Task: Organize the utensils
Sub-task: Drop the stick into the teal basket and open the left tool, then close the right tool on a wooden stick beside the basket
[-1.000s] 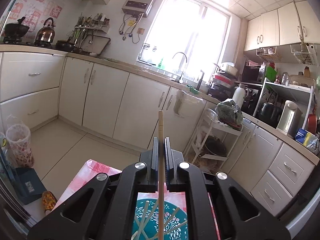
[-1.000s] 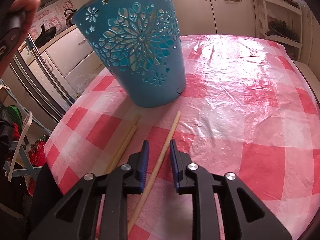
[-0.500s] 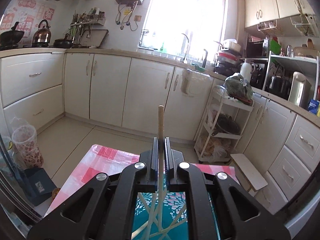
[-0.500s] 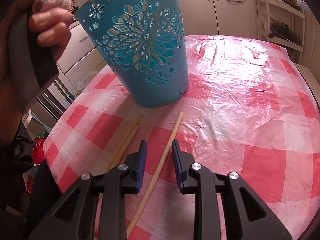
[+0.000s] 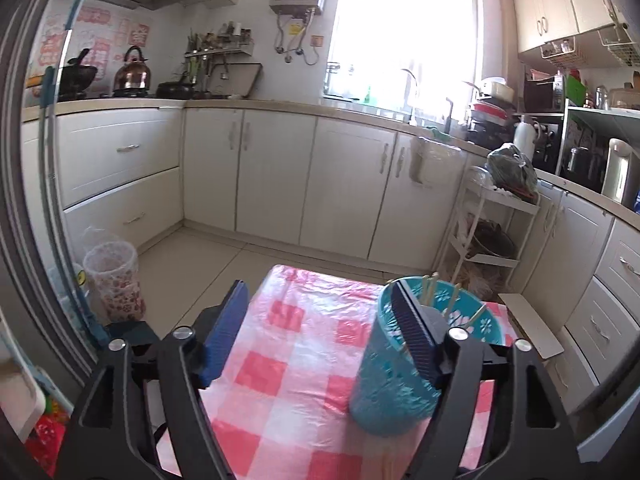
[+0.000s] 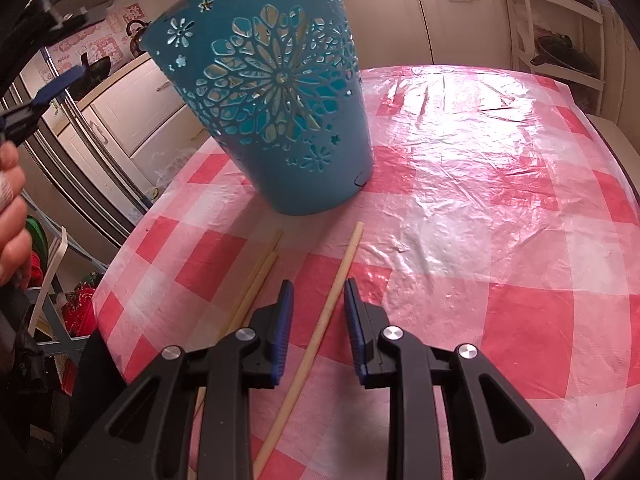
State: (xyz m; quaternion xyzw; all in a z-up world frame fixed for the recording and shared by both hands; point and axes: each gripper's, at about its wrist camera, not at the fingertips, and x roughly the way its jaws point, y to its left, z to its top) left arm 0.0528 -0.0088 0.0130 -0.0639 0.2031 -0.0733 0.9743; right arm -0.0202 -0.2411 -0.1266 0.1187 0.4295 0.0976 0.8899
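Teal cut-out basket (image 6: 276, 92): stood upright on the red-and-white checked tablecloth (image 6: 500, 208), chopsticks (image 5: 430, 290) standing inside it.
Loose chopstick (image 6: 324, 320): lay on the cloth between the fingers of the right gripper (image 6: 319, 312), jaws partly open, pads not touching it.
Chopstick pair (image 6: 256, 280): lay just left of that gripper, near the basket's base.
Left gripper (image 5: 320, 324): jaws had just opened wide, nothing held; its right finger overlapped the basket rim.
Surroundings: kettle (image 5: 133, 71), white cabinets (image 5: 276, 176), tiered cart (image 5: 492, 236), patterned bin (image 5: 114, 280).
Wall posters' writing was unreadable.
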